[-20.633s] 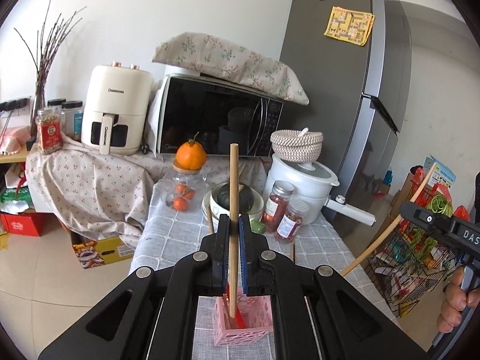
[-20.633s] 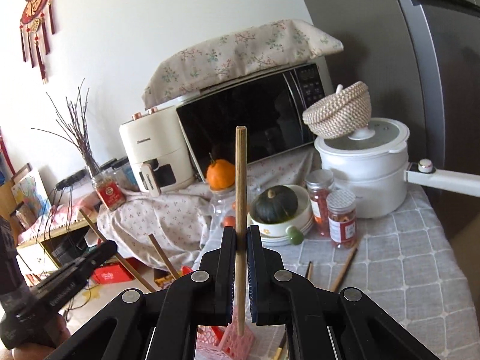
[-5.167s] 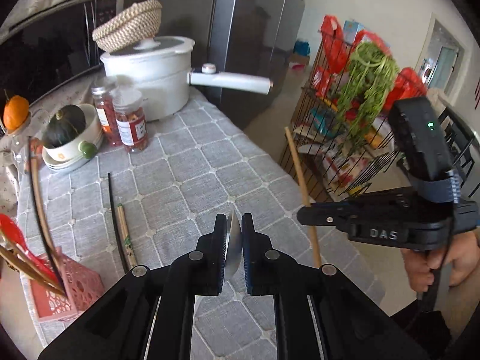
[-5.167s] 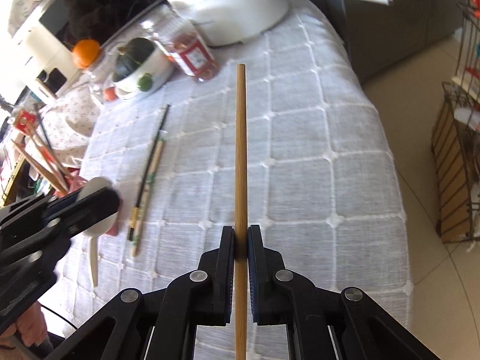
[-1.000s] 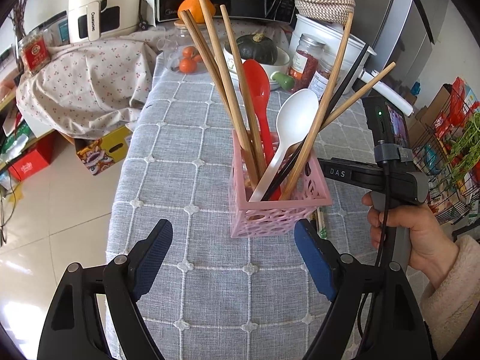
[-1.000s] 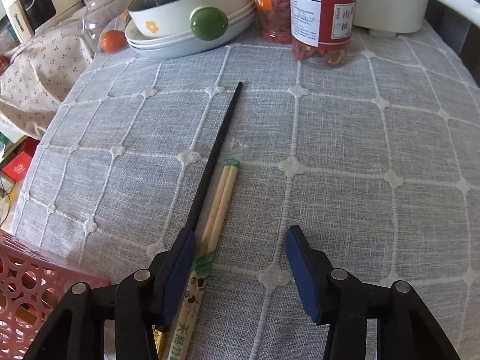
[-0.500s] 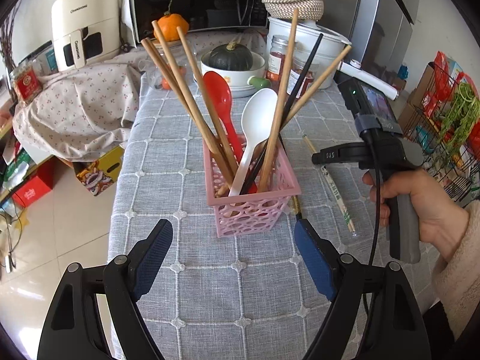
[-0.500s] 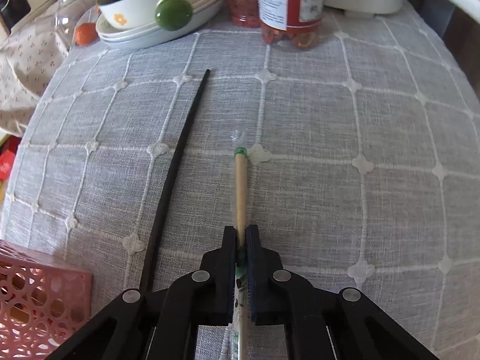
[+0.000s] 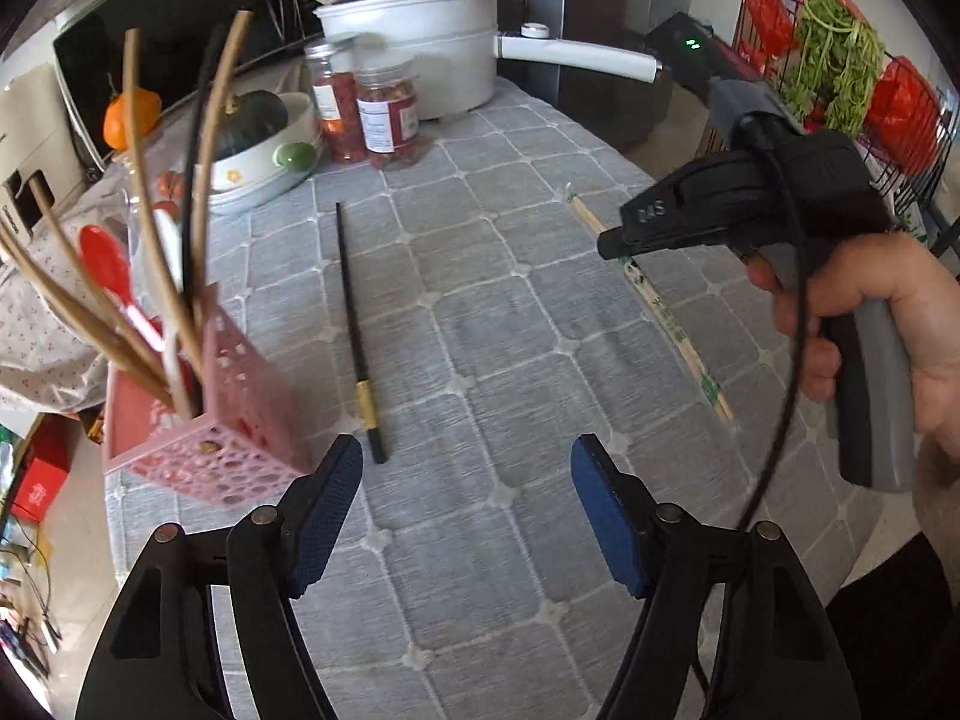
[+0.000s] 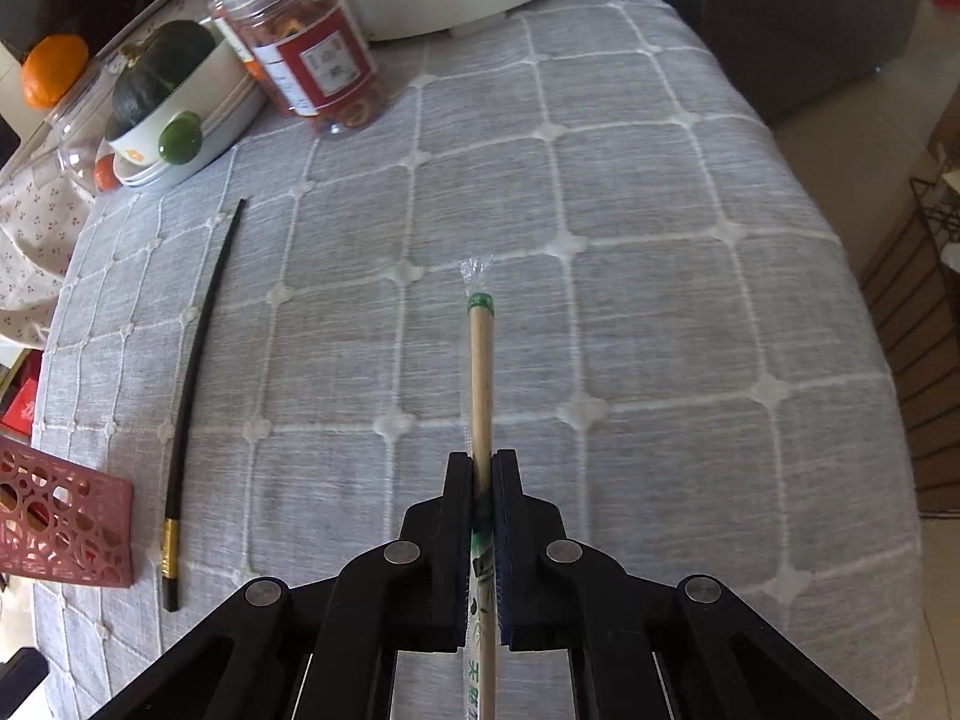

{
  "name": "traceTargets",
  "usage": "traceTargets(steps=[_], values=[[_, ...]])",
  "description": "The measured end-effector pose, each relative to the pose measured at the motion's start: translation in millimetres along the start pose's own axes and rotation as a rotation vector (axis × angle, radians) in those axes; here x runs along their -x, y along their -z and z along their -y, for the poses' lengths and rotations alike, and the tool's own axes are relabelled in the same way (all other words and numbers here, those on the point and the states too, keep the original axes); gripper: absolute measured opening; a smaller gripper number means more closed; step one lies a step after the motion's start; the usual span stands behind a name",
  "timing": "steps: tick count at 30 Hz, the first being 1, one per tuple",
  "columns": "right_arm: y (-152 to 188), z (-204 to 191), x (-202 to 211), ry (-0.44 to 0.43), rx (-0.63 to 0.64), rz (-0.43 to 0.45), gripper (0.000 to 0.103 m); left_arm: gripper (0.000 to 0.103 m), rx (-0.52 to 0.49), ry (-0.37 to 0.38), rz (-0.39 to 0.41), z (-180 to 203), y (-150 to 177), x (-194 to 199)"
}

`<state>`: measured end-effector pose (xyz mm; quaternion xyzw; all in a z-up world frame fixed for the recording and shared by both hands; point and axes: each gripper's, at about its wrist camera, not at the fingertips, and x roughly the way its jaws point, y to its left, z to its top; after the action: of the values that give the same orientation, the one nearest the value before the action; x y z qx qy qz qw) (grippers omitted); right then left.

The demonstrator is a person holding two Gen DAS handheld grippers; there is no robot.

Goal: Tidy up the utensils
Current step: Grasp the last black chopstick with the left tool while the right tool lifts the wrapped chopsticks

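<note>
My right gripper (image 10: 480, 468) is shut on a wrapped pair of wooden chopsticks (image 10: 480, 372) and holds them just above the grey tablecloth; they also show in the left wrist view (image 9: 666, 318), with the right gripper (image 9: 618, 240) around them. A black chopstick (image 9: 354, 324) with a gold band lies on the cloth, also in the right wrist view (image 10: 192, 390). The pink utensil basket (image 9: 204, 426) at the left holds several chopsticks, a red spoon and a white spoon. My left gripper (image 9: 468, 510) is open and empty, near the black chopstick's end.
A white pot (image 9: 420, 42) with a long handle, two red-filled jars (image 9: 372, 114), a bowl with a green squash (image 9: 258, 138) and an orange (image 9: 132, 114) stand at the table's far side. A wire rack with greens (image 9: 840, 60) stands beyond the right edge.
My right gripper has lifted the wrapped chopsticks and carried them right, away from the black chopstick. My left gripper has swung right and lower, putting the basket at its left.
</note>
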<state>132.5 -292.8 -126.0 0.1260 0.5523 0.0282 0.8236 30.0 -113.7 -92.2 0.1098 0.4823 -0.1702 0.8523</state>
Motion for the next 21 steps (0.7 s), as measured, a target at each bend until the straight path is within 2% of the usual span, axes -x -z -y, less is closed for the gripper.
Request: traceTargets(steps=[3,7,10,12,14,21], values=[[3.8,27.2,2.6,0.022,-0.05,-0.014,0.005,0.068,0.051,-0.046,-0.014,6.7,-30.4,-34.3],[5.6,49.4,10.1,-0.015,-0.098,-0.022,0.005,0.052,0.072,-0.2,-0.047,0.9,-77.5,-84.7],[6.2,50.7,16.8,-0.025,-0.09,-0.004,0.005,0.049,0.101,-0.286,-0.054,-20.3,-108.2,-109.0],[7.0,50.2,14.3,-0.035,-0.087,-0.011,0.004,0.043,0.137,-0.309,-0.056,-36.9,-125.3,-122.4],[7.7,47.9,7.1,-0.048,-0.087,-0.031,0.004,0.031,0.178,-0.322,-0.084,-53.5,-137.7,-138.2],[6.8,29.1,2.7,-0.104,-0.046,-0.041,0.004,0.016,0.279,-0.323,-0.202,-90.3,-151.3,-175.9]])
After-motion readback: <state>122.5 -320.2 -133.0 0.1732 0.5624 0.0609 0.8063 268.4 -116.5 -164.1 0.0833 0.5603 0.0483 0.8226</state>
